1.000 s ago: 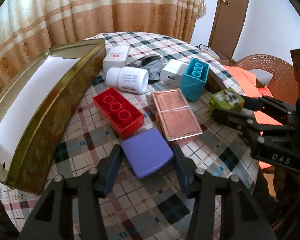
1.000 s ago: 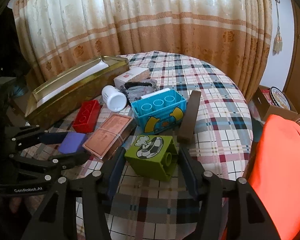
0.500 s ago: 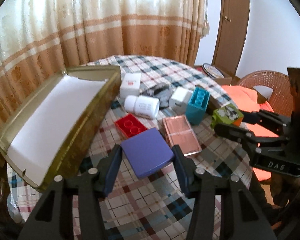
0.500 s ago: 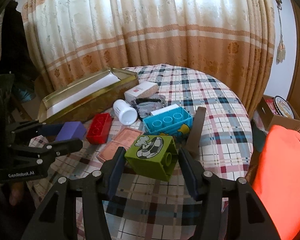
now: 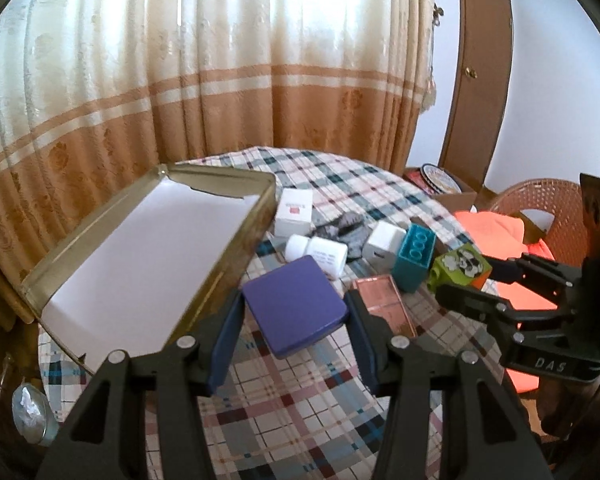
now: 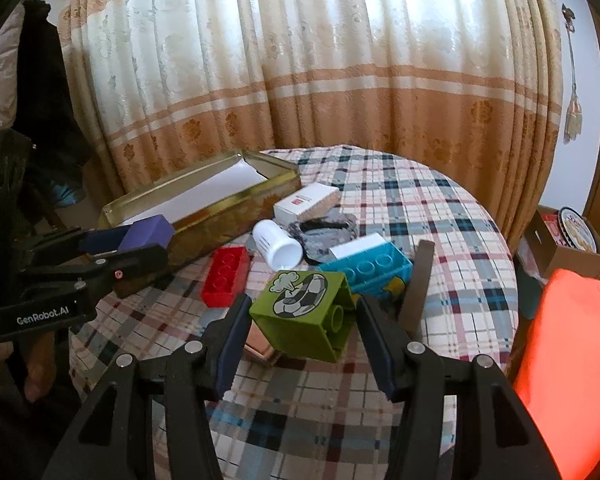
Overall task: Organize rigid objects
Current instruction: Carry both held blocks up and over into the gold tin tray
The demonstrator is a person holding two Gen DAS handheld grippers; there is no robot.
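I've got both claws loaded and up off the table. My left gripper is pinching the purple tin by its two side edges, the flat lid facing up, held clear of the plaid tablecloth. My right gripper is clamped on the green block, the one with the printed picture on top, also lifted, tilted a little with a stud hole facing me. Now the thing that matters: the open gold tin box, white-lined and apparently with nothing in it, lies to the left and slightly ahead of the left claw, its near long wall just beside the purple tin. Its long axis runs away from me at a slant toward the curtain. From the right wrist view the same box sits well across the table, beyond the red block and the white bottle, with the left claw between me and it. So the left hand is clearly nearer, and I judge it goes first: a short swing left over the wall, then lower. The green block has the longer trip, over the teal block and the clutter, and I'd want the left claw out of its lane before it crosses.
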